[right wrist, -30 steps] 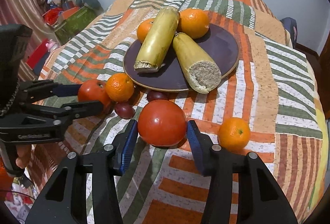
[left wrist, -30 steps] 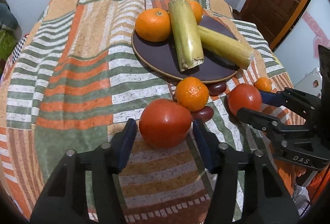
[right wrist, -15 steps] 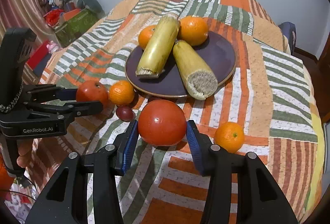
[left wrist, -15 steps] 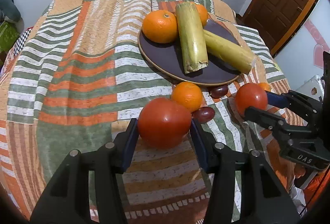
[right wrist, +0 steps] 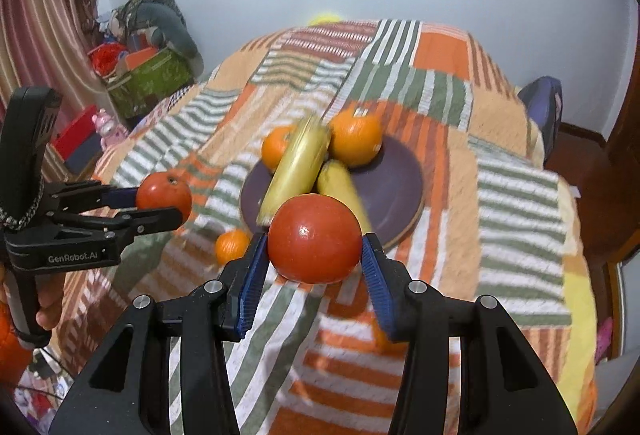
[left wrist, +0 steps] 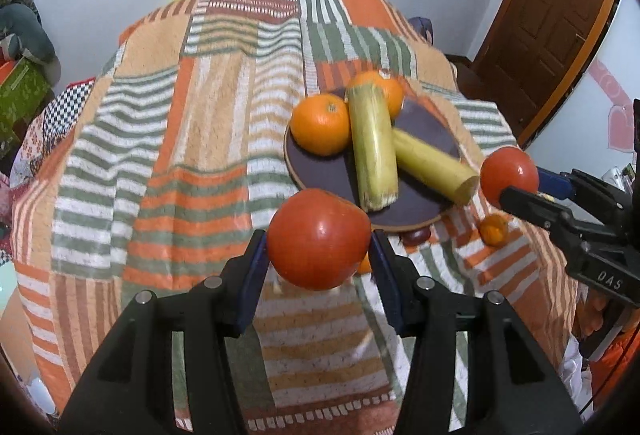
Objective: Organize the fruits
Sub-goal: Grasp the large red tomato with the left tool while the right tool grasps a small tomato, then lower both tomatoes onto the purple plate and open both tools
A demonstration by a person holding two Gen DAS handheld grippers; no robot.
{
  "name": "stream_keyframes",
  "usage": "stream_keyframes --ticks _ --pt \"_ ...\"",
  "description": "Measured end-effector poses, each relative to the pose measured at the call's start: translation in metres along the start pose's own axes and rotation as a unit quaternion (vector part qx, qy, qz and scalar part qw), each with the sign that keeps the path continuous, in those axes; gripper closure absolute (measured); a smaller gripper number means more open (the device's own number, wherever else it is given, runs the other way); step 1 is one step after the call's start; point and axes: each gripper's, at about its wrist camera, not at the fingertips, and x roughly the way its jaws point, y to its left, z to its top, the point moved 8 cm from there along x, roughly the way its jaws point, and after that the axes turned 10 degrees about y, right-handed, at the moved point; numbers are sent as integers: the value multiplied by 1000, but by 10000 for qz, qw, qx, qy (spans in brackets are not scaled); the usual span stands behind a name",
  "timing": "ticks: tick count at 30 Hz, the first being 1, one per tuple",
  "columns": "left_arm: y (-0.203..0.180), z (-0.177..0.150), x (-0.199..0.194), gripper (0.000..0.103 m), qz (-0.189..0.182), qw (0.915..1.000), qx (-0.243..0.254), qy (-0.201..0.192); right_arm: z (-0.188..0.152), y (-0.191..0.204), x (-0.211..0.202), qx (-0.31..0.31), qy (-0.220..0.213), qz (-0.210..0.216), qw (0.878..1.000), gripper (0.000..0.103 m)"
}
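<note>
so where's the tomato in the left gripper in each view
Left wrist view: the tomato sits low in the centre, clamped in the left gripper.
Right wrist view: the same tomato is at mid-left, in the left gripper.
Shared landmark: the dark plate holding oranges.

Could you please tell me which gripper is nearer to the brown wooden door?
Right. The right gripper is on the side of the table towards the door. The left gripper is farther from the door, beyond the right one.
</note>
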Motion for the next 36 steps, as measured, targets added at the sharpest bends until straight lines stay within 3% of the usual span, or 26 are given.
stream_keyframes --ticks 11,36 --pt "-4 33 10 53 -76 9999 -11 -112 30 -22 6 -20 -168 -257 9995 59" --pt "4 60 78 52 -165 9995 -136 220 45 -37 76 -445 440 -609 9962 59"
